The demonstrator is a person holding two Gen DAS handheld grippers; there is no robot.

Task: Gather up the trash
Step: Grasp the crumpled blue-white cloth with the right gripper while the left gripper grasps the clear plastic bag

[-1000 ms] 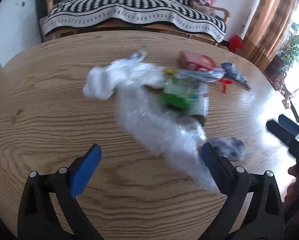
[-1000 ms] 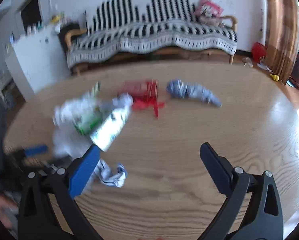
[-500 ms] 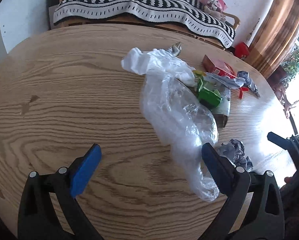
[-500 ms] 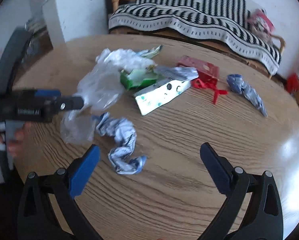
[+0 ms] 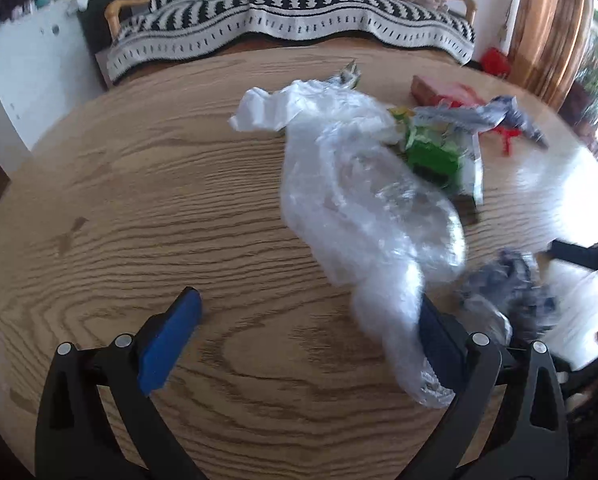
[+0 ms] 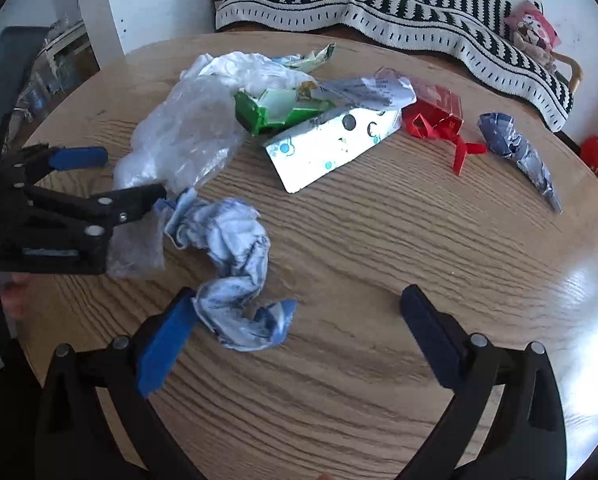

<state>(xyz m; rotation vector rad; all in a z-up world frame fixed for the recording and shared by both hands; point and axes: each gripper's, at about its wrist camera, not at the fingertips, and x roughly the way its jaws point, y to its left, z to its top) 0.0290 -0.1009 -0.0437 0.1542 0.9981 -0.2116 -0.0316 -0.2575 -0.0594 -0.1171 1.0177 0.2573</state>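
Trash lies on a round wooden table [image 6: 379,264]. A clear plastic bag [image 5: 363,208] runs from the pile toward my left gripper [image 5: 307,340], which is open; the bag's tail lies against its right finger. The bag also shows in the right wrist view [image 6: 183,136]. A crumpled blue-white paper wad [image 6: 231,256] lies just ahead of my open right gripper [image 6: 295,320], touching its left finger. It also shows in the left wrist view [image 5: 507,284]. Behind lie a green carton [image 6: 275,112], a silver carton [image 6: 331,144], a red box [image 6: 435,112] and a blue-grey wrapper [image 6: 519,152].
A sofa with a striped black-and-white blanket [image 6: 399,12] stands behind the table. A white cabinet [image 6: 143,12] stands at the back left. The left gripper also shows at the left of the right wrist view [image 6: 111,176]. The table's near right part is bare wood.
The right gripper has come closer to the crumpled paper wad, which now touches its left finger. The left gripper has moved in so the bag's tail lies on its right finger.
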